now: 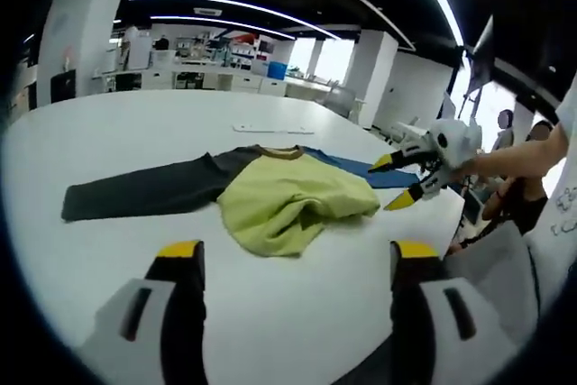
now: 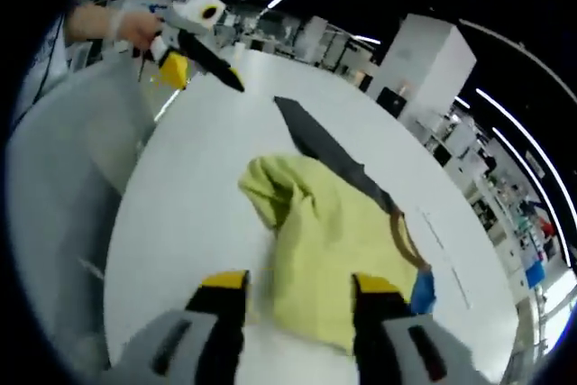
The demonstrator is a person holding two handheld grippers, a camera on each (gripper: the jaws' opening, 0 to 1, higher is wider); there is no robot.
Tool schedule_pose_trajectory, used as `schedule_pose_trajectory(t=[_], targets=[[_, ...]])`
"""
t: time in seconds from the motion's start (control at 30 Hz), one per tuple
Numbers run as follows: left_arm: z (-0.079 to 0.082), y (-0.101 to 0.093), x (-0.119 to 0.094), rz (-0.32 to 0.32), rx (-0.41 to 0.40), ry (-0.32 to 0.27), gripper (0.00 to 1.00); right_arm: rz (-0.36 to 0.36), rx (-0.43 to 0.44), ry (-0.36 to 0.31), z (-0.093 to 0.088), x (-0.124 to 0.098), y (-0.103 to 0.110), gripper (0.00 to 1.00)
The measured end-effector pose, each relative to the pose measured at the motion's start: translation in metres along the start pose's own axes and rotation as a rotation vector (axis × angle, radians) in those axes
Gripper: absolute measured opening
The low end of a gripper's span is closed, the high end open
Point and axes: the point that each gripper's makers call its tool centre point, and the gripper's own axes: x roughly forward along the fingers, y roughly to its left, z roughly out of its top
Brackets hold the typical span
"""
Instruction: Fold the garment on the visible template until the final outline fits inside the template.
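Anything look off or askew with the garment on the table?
The shirt lies rumpled: its yellow body is bunched into a heap, while the dark sleeve stretches flat. No template outline shows on the table.

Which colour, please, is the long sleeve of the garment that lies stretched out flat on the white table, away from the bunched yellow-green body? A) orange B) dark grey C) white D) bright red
B: in the left gripper view the long dark grey sleeve extends flat from the crumpled yellow-green fabric body of the shirt across the white table; the right gripper view shows the same dark sleeve.
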Motion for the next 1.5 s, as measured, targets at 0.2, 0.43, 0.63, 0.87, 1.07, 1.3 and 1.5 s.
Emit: schedule_pose_trajectory(t=[0.2, 0.43, 0.63, 0.87, 1.07, 1.3, 1.5], targets=[[-0.004, -0.001, -0.001, -0.001, -0.004, 0.023, 0.81, -0.124, -0.101, 0.110, -0.022, 0.013, -0.014, 0.23], [-0.005, 0.000, -0.010, 0.003, 0.005, 0.066, 0.80, -0.076, 0.172, -0.003, 0.003, 0.001, -0.043, 0.00], [0.003, -0.006, -0.005, -0.007, 0.057, 0.119, 0.79, -0.070, 0.316, -0.068, 0.029, 0.000, -0.117, 0.00], [-0.002, -0.022, 0.013, -0.034, 0.063, 0.158, 0.78, -0.067, 0.360, -0.026, 0.017, 0.038, -0.160, 0.00], [-0.007, -0.031, 0.026, -0.052, 0.049, 0.178, 0.76, -0.053, 0.422, 0.015, -0.007, 0.070, -0.166, 0.00], [-0.011, -0.039, 0.042, -0.070, 0.036, 0.202, 0.74, -0.026, 0.483, 0.031, -0.025, 0.095, -0.167, 0.00], [-0.015, -0.045, 0.055, -0.089, 0.039, 0.223, 0.74, -0.005, 0.492, 0.044, -0.031, 0.101, -0.156, 0.00]])
